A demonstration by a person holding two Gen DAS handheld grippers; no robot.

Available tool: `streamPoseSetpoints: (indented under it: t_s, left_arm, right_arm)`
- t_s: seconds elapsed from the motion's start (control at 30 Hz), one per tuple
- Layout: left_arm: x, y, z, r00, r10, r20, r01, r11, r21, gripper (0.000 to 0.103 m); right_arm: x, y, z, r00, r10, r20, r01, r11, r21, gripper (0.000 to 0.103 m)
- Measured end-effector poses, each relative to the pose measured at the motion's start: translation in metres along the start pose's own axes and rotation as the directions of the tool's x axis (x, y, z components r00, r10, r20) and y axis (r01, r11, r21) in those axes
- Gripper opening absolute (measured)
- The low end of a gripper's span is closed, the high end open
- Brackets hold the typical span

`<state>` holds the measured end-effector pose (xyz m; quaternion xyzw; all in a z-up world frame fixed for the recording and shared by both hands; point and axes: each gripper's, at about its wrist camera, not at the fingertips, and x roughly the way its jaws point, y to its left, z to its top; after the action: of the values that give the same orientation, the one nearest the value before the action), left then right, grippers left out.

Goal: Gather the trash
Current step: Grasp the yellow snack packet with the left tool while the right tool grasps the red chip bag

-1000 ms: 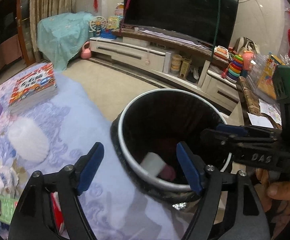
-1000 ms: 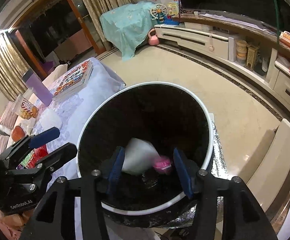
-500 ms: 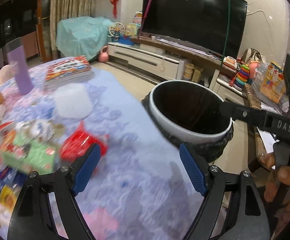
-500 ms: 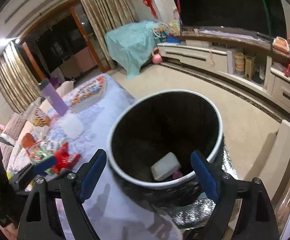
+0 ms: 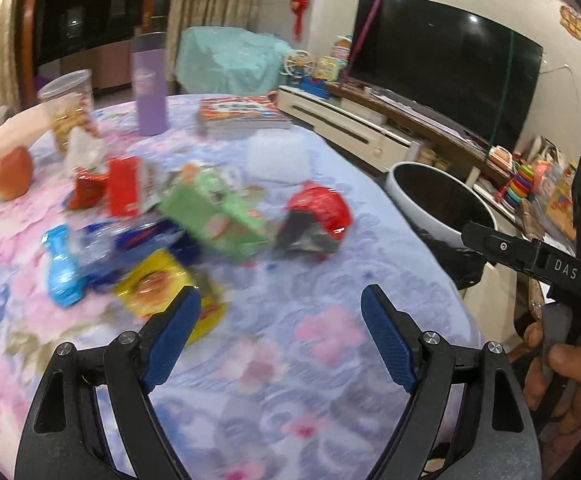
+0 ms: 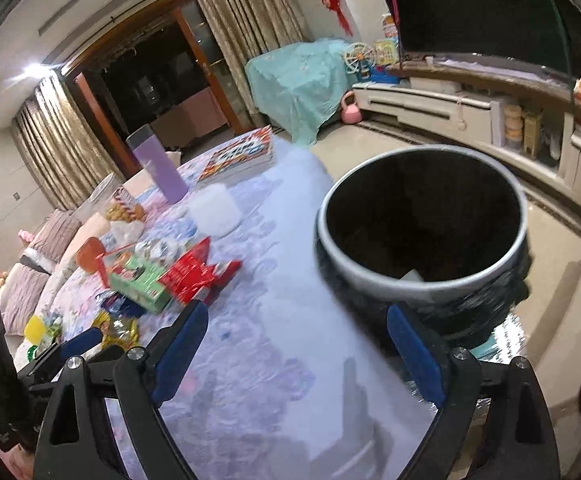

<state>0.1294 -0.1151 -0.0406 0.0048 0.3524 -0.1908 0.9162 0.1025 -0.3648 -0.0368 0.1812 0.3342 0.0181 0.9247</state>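
Nearest, my left gripper (image 5: 280,312): jaws wide, nothing between them, hovering over bare floral cloth on the table (image 5: 330,360). It has swung away from the bin toward the litter since a second ago, and its jaws have just been opening a little.

Next, my right gripper (image 6: 296,336): jaws wide and empty, just short of the trash bin (image 6: 422,280). They have just been opening; a second ago they stood narrower over the bin's mouth, with white and pink scraps showing between them inside the bin. A white scrap (image 6: 412,276) shows inside the bin now.

Beyond the left gripper, on the side away from the bin: yellow wrapper (image 5: 158,288), just ahead of my left finger, the closest piece. Its long axis I cannot tell through the blur.

Farther from the bin's rim: blue wrapper (image 5: 62,272), green carton (image 5: 214,216) lying slantwise, red packet (image 5: 322,208) nearest the bin.

Farthest: red box (image 5: 124,186), apple (image 5: 12,174), snack jar (image 5: 70,108), purple bottle (image 5: 150,84), book (image 5: 242,114), white tub (image 5: 278,154).

Judgement: the left hand is nearer the litter; the yellow wrapper is its likely next pick.
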Motion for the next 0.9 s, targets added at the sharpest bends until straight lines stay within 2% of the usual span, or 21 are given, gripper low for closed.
streamPoseSetpoints:
  t_s: [0.27,0.47,0.63,0.9]
  left_arm:
    - [-0.025,0.030,-0.023,0.998,0.063,0.012,-0.063,0.997,-0.033,0.085]
    - [-0.031,0.048,-0.033,0.995,0.096,-0.011,-0.097,0.993,-0.064,0.085]
    - [-0.026,0.060,-0.037,0.994,0.097,-0.044,-0.102,0.989,-0.105,0.085]
    - [-0.010,0.065,-0.033,0.992,0.090,-0.089,-0.099,0.989,-0.112,0.085]
  right_arm:
    - [0.013,0.033,-0.019,0.997,0.055,-0.045,-0.056,0.998,-0.031,0.093]
    - [0.018,0.049,-0.027,0.994,0.087,-0.062,-0.089,0.995,-0.033,0.093]
    - [0.025,0.063,-0.031,0.991,0.107,-0.084,-0.111,0.993,-0.043,0.093]
    - [0.049,0.074,-0.027,0.988,0.125,-0.093,-0.129,0.991,-0.041,0.092]
